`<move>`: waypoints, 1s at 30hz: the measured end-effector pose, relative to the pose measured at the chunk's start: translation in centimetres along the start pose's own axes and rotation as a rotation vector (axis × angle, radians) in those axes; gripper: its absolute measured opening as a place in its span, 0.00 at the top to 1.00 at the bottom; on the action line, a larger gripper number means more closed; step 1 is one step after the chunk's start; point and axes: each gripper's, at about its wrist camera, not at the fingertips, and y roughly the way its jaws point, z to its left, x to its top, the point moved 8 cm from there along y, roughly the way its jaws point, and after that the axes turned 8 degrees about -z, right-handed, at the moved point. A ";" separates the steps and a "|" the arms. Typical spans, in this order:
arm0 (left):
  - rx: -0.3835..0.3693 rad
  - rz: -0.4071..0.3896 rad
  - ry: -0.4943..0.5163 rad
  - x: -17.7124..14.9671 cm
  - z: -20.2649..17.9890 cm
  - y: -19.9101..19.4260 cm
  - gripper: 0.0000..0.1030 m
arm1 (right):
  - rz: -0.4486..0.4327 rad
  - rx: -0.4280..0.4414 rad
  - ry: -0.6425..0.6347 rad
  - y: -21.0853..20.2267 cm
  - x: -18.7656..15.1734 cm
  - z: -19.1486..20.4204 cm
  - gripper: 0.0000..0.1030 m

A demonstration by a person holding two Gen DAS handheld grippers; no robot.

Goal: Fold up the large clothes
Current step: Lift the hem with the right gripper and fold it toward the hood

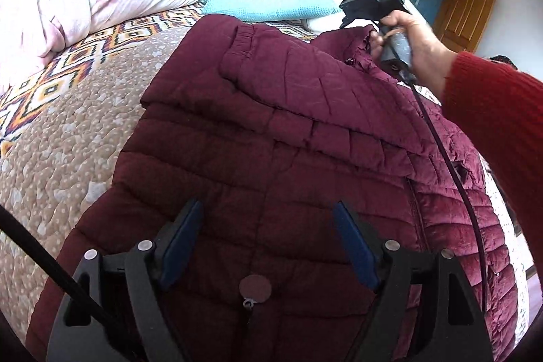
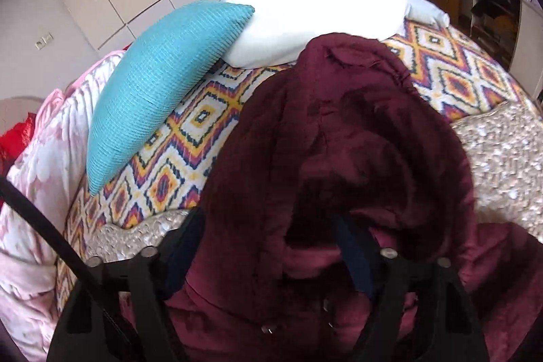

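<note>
Left gripper (image 1: pixel 268 209) tilts down over the jacket (image 1: pixel 271 124), fingers released. Right gripper (image 2: pixel 271 226) angled down, fingers grasping jacket fabric.

left gripper (image 1: pixel 268 212): jaws apart, tilted down | right gripper (image 2: pixel 268 226): jaws apart, blurred | right hand (image 1: pixel 412 39) grips handle

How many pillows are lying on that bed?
2. A turquoise pillow lies at the head of the bed, and a white pillow lies right beside it, touching. The maroon jacket or the pink quilt may hide others.
</note>
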 end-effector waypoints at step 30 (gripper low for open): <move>-0.030 0.001 -0.024 0.2 -0.1 -0.1 0.20 | -0.042 0.013 -0.037 -7.4 -1.6 -0.4 0.31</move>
